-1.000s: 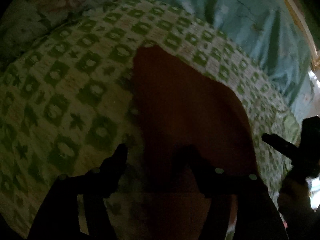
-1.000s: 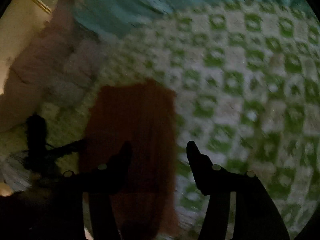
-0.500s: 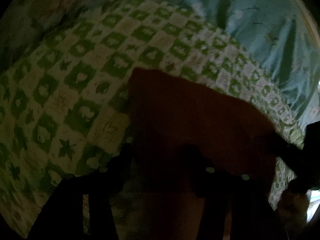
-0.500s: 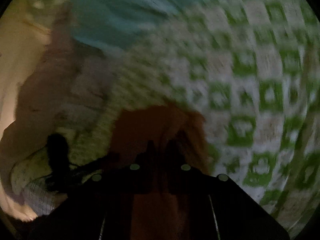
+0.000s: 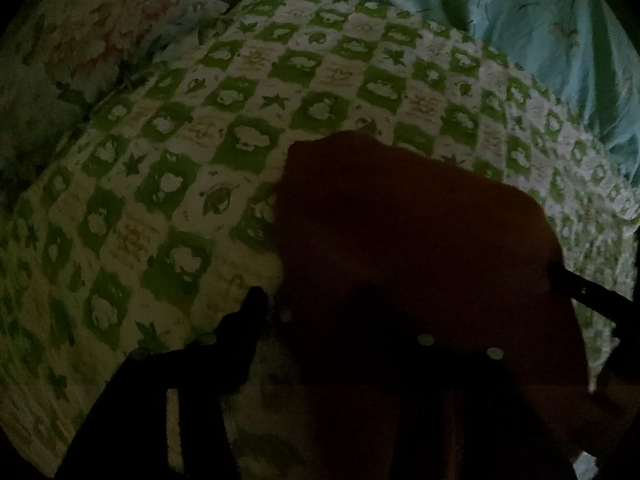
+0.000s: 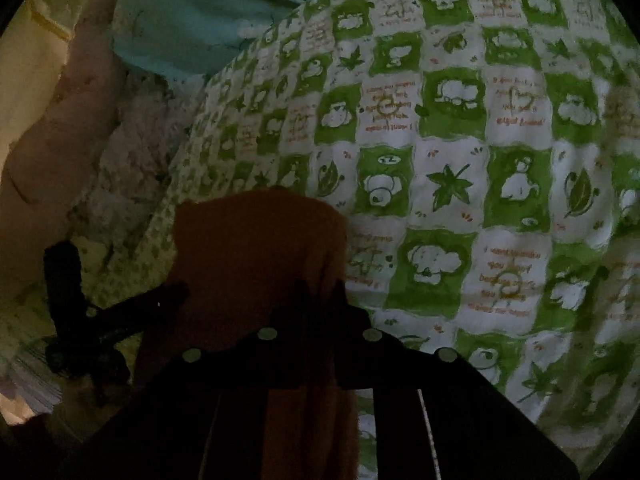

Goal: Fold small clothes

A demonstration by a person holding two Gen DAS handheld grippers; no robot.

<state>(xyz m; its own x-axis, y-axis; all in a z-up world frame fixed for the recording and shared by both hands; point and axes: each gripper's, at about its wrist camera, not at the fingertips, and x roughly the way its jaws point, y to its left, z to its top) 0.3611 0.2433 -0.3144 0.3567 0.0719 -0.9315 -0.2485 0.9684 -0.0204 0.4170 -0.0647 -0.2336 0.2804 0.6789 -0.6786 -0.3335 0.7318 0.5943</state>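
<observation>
A small rust-red garment [image 5: 400, 220] lies on the green-and-white checked blanket [image 5: 200, 140]. My left gripper [image 5: 312, 300] hangs low over the garment's near left edge. Its jaws are opening; the left finger is off the cloth, the right one is over it, and the edge lies between them unpinched. In the right wrist view, my right gripper [image 6: 320, 284] has its jaws almost together and just easing open, with a fold at the right edge of the garment [image 6: 248, 248] pinched between them. Each gripper also shows in the other's view: right gripper [image 5: 580, 292], left gripper [image 6: 120, 312].
A teal sheet [image 5: 540, 40] lies bunched beyond the blanket's far edge. A floral pillow [image 5: 100, 40] sits at the far left. In the right wrist view a pinkish cloth [image 6: 52, 120] and something pale and fluffy [image 6: 132, 152] lie left of the blanket [image 6: 460, 160]. The light is dim.
My right gripper went from wide open to nearly shut on the garment's edge. Both grippers sank closer to the cloth. The left jaws narrowed and then widened a little.
</observation>
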